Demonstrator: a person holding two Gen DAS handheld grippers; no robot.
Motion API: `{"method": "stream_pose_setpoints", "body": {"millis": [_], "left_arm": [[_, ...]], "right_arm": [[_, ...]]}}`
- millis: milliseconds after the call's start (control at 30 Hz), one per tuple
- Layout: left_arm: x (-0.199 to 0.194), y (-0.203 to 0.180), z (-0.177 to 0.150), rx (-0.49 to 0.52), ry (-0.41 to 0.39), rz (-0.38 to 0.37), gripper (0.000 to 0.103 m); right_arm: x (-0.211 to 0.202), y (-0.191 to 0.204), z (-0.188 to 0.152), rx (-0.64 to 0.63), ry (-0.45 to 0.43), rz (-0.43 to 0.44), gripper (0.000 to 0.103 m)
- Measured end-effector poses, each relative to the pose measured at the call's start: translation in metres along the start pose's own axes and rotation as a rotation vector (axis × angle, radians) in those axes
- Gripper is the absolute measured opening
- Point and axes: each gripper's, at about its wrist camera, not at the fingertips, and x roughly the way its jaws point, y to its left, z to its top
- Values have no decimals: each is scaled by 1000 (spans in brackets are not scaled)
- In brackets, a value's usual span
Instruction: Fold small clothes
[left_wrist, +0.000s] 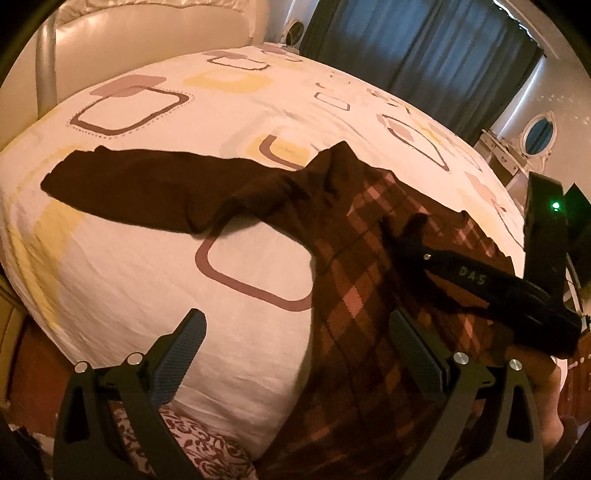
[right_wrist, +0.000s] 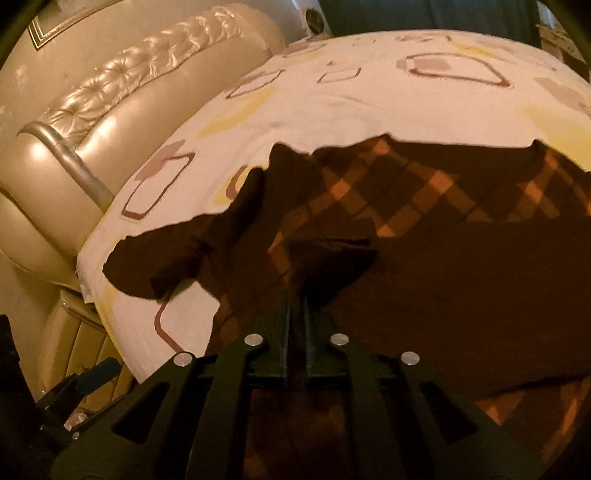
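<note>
Right tongs (right_wrist: 295, 295) pinch a sleeve (right_wrist: 328, 258) folded over the sweater (left_wrist: 369, 240) on the bed (left_wrist: 240, 206); left tongs (left_wrist: 295, 339) hover spread, likely to grab the far-left sleeve next.

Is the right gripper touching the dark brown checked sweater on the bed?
Touching. In the right wrist view the right gripper is shut, with a bunch of the dark brown checked sweater pinched between its fingers. The left wrist view agrees.

Warm, dim indoor light yellows both views; glare streaks the headboard (right_wrist: 122, 85) toward ten o'clock; fisheye bending and black vignetting mark the edges.
</note>
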Motion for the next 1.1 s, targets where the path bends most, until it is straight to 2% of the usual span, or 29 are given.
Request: {"method": "stream_pose_setpoints", "body": {"millis": [33,133,267,333,433,567,667,767,833,1033,1100], "left_arm": [[1,0,-1,-1,2,-1,99],[3,3,-1,-7,6,-6,99],[4,3,-1,-14,5,-3,99],[6,2,-1,-10,12,-3,99],[9,1,-1,-4,14,-1,99],[18,0,6,-19,28,-16,99],[29,4,21,-76,51,-84,99],[44,4,36,-153,88,-247,99],[57,1,46,-180,114,-319,99],[93,-7,55,-152,186,-352,99],[96,-8,55,-136,185,-363,99]], "right_arm": [[2,0,-1,4,6,8,10],[8,-2,-6,30,39,63,24],[5,-6,-13,55,52,175,43],[0,-10,-14,65,50,203,43],[-6,-19,-12,89,45,201,44],[-17,-36,-11,175,25,221,45],[-33,-51,-17,226,-1,219,47],[-52,-66,-28,258,-29,209,51],[-64,-77,-36,272,-39,199,52],[-91,-115,-61,345,-57,160,55],[-96,-126,-68,364,-63,145,56]]}}
